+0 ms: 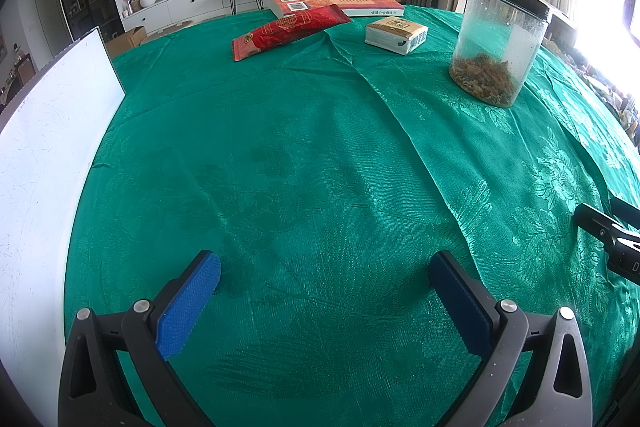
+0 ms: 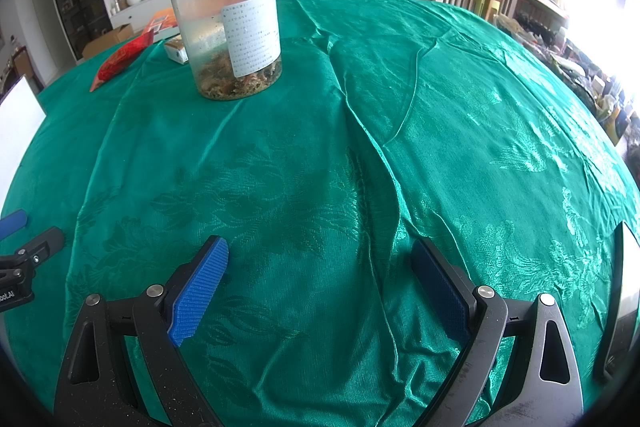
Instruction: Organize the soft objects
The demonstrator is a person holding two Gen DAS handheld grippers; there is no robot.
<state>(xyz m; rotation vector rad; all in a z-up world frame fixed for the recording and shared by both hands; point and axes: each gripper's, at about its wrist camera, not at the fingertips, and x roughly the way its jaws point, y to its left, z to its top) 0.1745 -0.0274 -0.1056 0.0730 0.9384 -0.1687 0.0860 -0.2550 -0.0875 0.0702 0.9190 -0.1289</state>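
1. The table point(image 1: 304, 155), under a wrinkled green cloth, fills both views; nothing on it looks handled yet, so I judge the task to be at its start, with the reach for the first soft thing still to come.
2. A white board point(image 1: 52, 131) stands at the left edge of the left wrist view.
3. A book point(image 1: 340, 1) lies at the upper middle, and a jar point(image 1: 498, 43) stands at the upper right.
4. The soft things lie at the upper middle: a red pouch point(image 1: 286, 31) leaning on the book, and a tissue pack point(image 1: 396, 34) just right of it.
5. The next move calls for a long reach forward to either one, then a gentle squeeze, since both should give.
6. The left gripper point(image 1: 324, 283) is spread wide, holding nothing, low over bare cloth.
7. The right gripper point(image 2: 320, 275) is likewise released and empty, with the jar far ahead of it.
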